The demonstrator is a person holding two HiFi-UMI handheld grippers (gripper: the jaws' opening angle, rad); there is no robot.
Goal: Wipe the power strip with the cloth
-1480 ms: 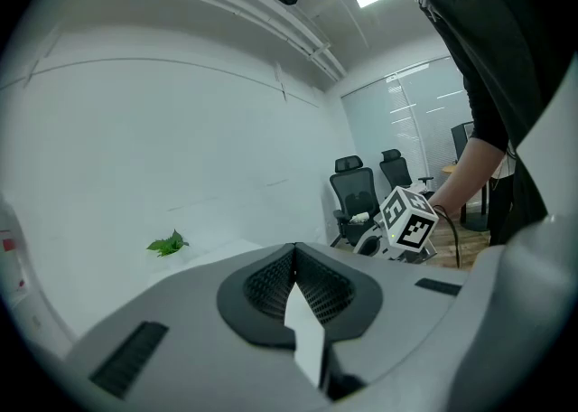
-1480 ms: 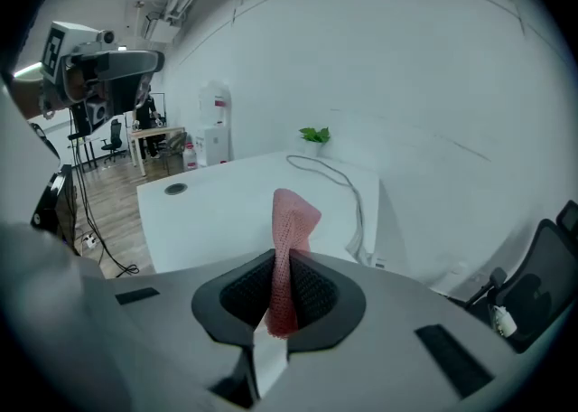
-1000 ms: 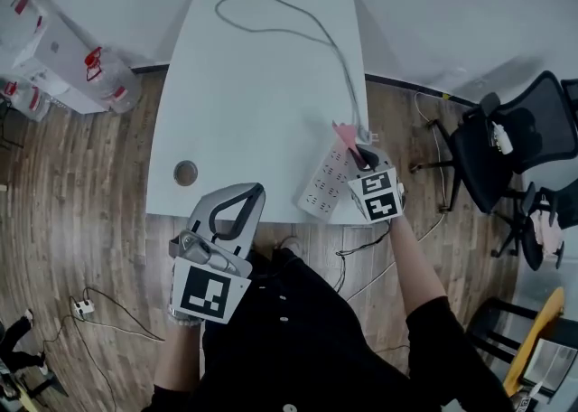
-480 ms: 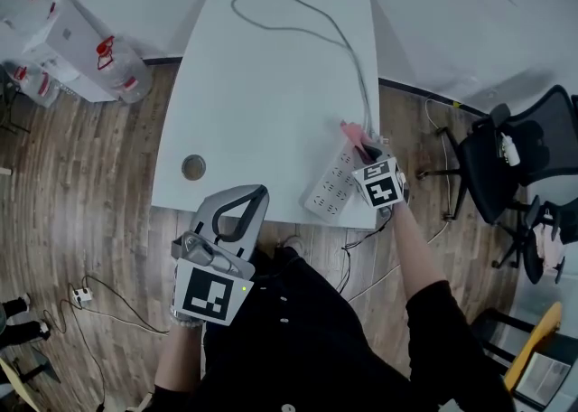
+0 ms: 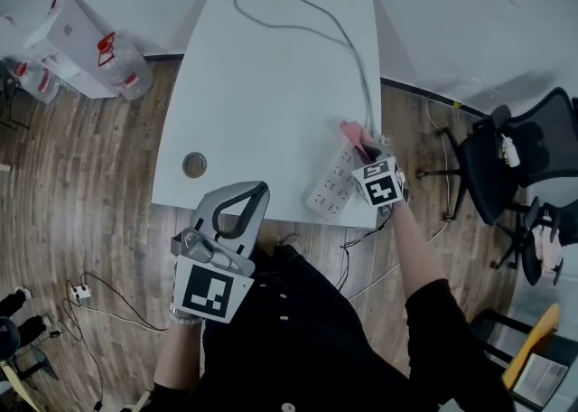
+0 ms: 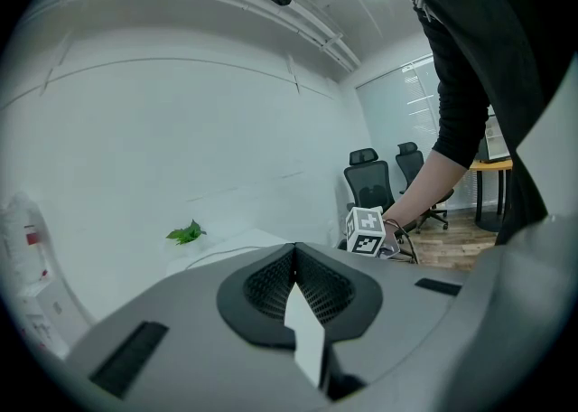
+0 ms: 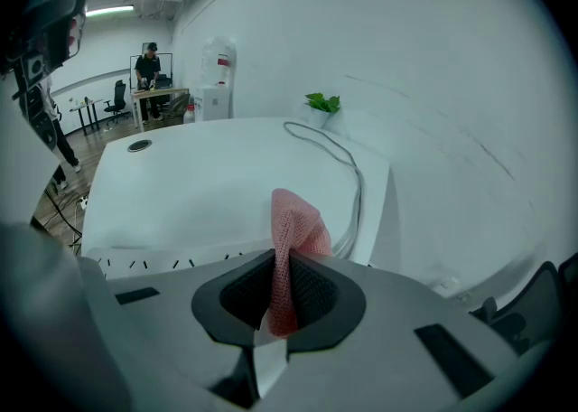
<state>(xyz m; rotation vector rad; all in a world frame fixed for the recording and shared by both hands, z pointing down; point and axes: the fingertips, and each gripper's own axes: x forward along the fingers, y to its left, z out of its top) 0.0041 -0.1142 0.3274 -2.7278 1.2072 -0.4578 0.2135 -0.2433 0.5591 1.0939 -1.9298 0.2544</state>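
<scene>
1. Right hand-held gripper (image 7: 287, 285) pinched the pink cloth (image 7: 294, 231), hiding the far end of the power strip (image 5: 329, 188) at the counter (image 5: 271, 85)'s right edge.
2. Left hand-held gripper (image 6: 294, 276), pressed together and empty, hovered before the counter.
3. Cloth possibly touched the strip.

**Pink cloth held at the white strip's far end**

My power strip (image 5: 330, 188) is a long white bar with rows of sockets. It lies flat and slantwise at the table's (image 5: 262, 112) front right corner, its near end by the front edge. Its grey cord (image 5: 336, 32) runs along the right edge toward the far edge. The cloth (image 7: 295, 225) is pink mesh, pinched upright in my right gripper (image 7: 275, 288) by the strip's far end. Whether the cloth touches the strip I cannot tell.
</scene>
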